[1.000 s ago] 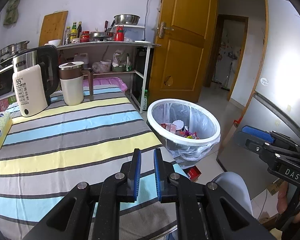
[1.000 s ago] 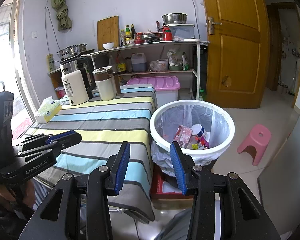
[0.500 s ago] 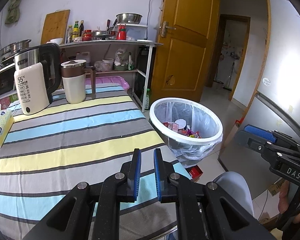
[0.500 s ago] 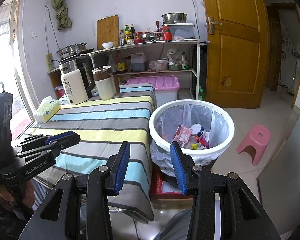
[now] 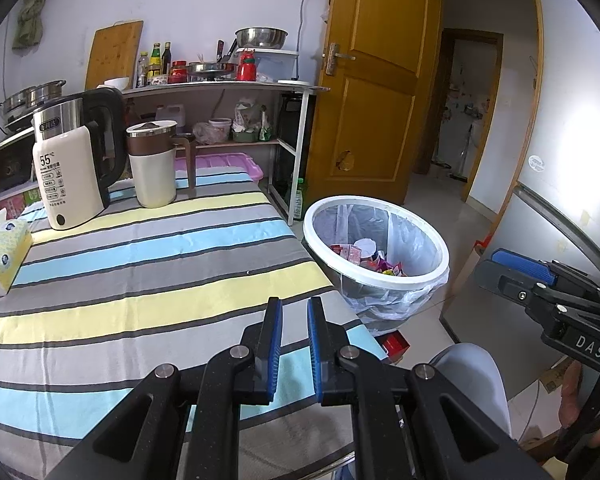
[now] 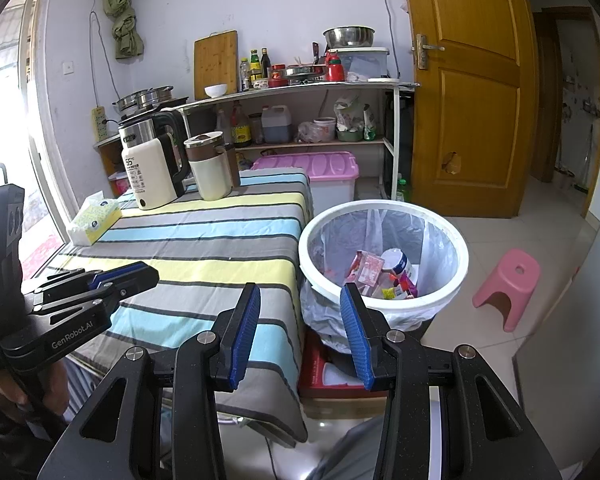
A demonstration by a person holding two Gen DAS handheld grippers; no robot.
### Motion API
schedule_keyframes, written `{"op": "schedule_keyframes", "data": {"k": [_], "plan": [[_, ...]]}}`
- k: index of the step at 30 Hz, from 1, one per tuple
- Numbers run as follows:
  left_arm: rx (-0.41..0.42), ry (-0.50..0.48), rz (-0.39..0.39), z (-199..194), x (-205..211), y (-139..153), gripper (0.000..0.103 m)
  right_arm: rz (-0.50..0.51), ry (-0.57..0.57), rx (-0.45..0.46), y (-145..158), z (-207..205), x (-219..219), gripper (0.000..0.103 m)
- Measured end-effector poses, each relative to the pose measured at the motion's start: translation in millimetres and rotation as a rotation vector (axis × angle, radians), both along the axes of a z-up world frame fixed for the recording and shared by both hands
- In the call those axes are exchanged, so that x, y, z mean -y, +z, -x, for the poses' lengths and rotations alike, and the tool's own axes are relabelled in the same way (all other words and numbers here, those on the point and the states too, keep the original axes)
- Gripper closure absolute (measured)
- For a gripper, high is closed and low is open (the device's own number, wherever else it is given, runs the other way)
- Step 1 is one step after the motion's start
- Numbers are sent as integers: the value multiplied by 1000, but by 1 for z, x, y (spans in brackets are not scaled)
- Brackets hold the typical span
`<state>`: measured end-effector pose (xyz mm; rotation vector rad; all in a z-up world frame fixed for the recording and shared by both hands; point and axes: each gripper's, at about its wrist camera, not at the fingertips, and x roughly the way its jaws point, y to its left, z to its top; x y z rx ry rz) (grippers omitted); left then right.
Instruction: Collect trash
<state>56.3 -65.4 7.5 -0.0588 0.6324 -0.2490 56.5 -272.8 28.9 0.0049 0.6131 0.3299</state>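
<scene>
My left gripper, narrowly parted and empty, and right gripper, spread and empty, hover beside the trash bin, which holds the wrappers; a careless reach could tip it.

Left gripper over the striped table, trash bin beside it

Its blue pads stand a narrow gap apart, nothing between them. A kettle, a jug and a tissue pack sit at the table's far side; the lined bin holds wrappers; the right gripper shows at the right edge
</scene>
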Motion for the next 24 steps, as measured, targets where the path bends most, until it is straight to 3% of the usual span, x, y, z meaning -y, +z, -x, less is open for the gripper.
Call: {"op": "schedule_keyframes", "data": {"k": [24], "plan": [[7, 35, -27, 2, -4, 1, 91, 1, 2, 4, 0, 1, -1, 60]]}}
